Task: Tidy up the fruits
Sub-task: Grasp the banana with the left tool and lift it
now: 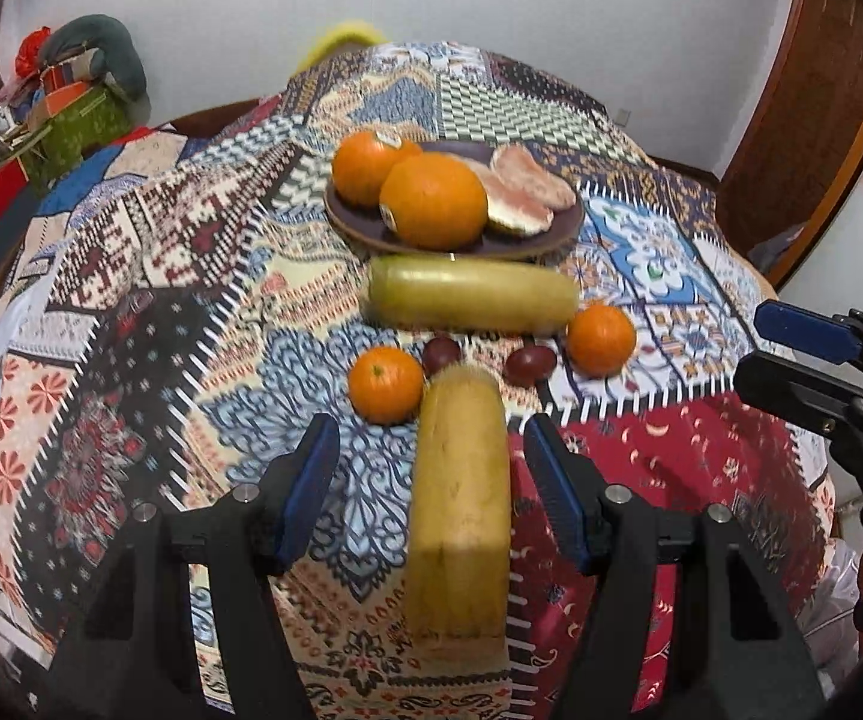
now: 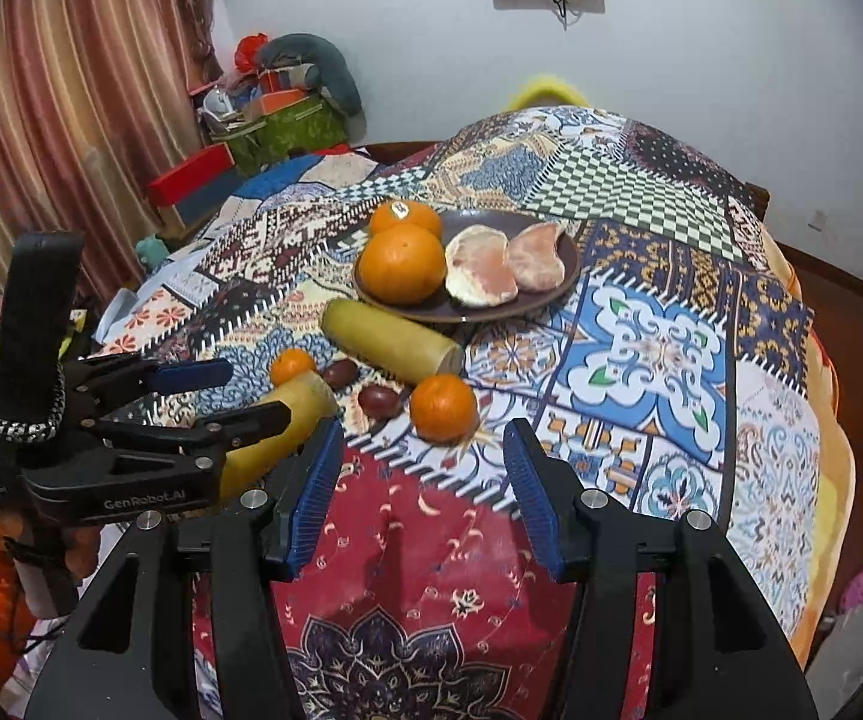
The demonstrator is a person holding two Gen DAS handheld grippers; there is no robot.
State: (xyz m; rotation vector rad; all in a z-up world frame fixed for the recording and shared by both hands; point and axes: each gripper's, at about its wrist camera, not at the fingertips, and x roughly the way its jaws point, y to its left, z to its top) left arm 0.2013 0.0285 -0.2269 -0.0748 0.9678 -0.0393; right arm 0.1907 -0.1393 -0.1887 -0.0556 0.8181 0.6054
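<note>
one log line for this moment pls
left gripper: open, straddling near yellow-green stalk piece, no contact | right gripper: open, empty, over tablecloth | plate: two oranges, two peeled pomelo pieces

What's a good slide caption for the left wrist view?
Open left gripper straddles a sugarcane piece; plate beyond.

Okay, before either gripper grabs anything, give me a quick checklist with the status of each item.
1. Left gripper open around the near yellow-green stick, pads clear of it: ok.
2. Right gripper open, nothing between its fingers: ok.
3. Small orange ahead of the right gripper unobstructed: ok.
4. Plate has free space: not ok, two oranges and two peeled pieces nearly fill it.
5. Two dark red fruits clear of the left gripper's fingers: ok.
6. Stick's far end free of the neighbouring orange: cannot tell.
</note>
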